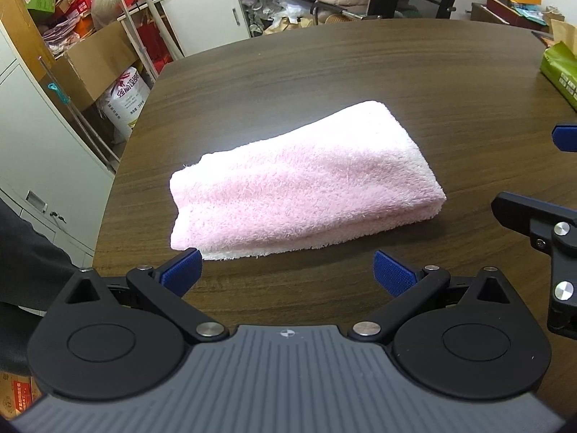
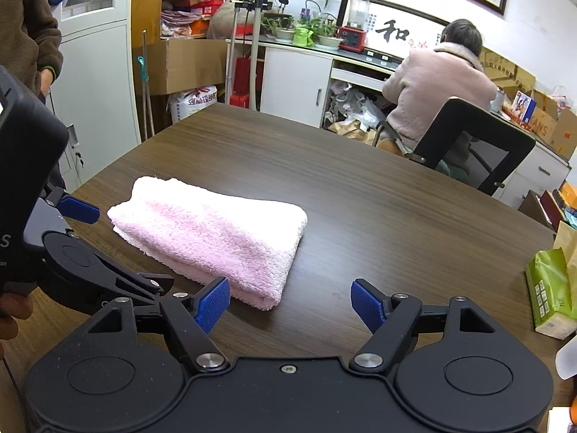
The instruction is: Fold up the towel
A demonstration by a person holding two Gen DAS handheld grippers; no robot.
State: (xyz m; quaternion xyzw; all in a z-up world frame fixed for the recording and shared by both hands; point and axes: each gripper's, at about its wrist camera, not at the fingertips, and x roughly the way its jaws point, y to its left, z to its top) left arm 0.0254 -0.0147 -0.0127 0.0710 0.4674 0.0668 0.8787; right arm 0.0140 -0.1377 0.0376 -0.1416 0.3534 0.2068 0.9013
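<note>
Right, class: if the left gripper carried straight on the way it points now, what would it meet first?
Most likely the pink towel, lying on the table just ahead of the left gripper; bare tabletop shows between its open fingers, so depth is uncertain.

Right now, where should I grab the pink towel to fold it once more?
Probably take the pink towel by the short end nearest the right gripper, coming low from the near side. The stacked layers there show open edges, so open jaws can pinch them together and carry them over to the far end.

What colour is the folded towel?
Pale pink towel, clearest in the left wrist view.
</note>
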